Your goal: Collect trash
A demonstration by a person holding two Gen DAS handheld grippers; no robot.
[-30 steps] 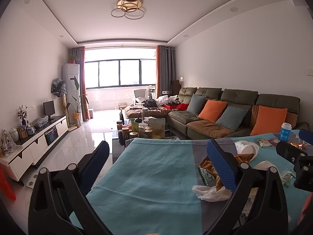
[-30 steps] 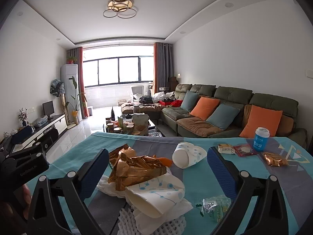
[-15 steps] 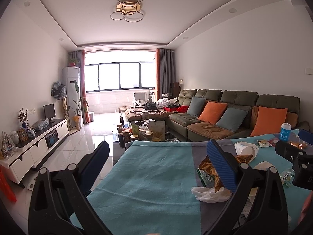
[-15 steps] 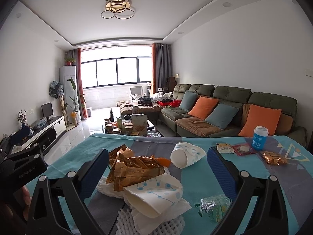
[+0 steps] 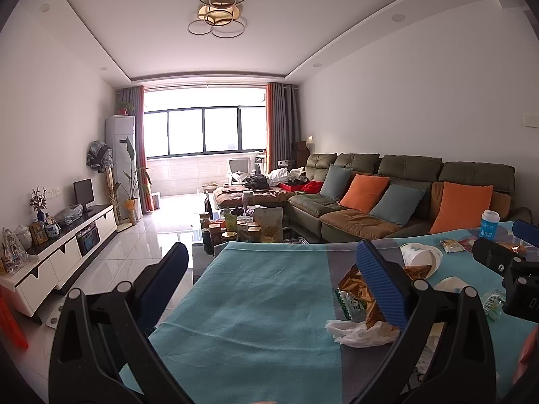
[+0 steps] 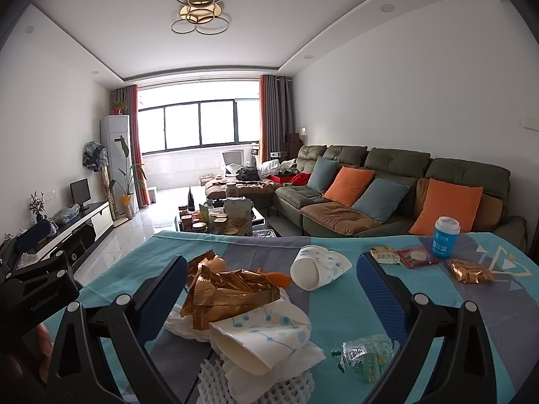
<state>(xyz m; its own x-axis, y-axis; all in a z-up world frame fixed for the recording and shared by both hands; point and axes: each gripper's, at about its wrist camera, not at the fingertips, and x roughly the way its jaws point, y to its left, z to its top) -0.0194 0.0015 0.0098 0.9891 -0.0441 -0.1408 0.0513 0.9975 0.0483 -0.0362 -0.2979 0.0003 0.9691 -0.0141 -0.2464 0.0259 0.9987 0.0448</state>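
Note:
Trash lies on a table under a teal and grey cloth (image 6: 340,306). Between the wide-apart fingers of my open right gripper (image 6: 271,289) sits a pile: gold snack wrappers (image 6: 229,294), a crushed paper cup (image 6: 266,336), white foam netting (image 6: 262,387). A second paper cup (image 6: 318,267) lies on its side behind, a clear green wrapper (image 6: 365,357) lower right. My left gripper (image 5: 269,279) is open above bare cloth (image 5: 262,306); the gold wrappers (image 5: 357,289) and a white plastic scrap (image 5: 357,330) lie by its right finger. The right gripper's body shows at that view's right edge.
Small snack packets (image 6: 401,256), a gold wrapper (image 6: 470,271) and an upright blue lidded cup (image 6: 445,237) sit at the table's far right. Beyond are a green sofa (image 6: 387,181) with orange cushions, a cluttered coffee table (image 6: 219,219) and a TV cabinet (image 5: 60,256).
Both views have shifted slightly: the pile sits a little lower between the right fingers and the room a little lower in the left view. Both grippers stay open.

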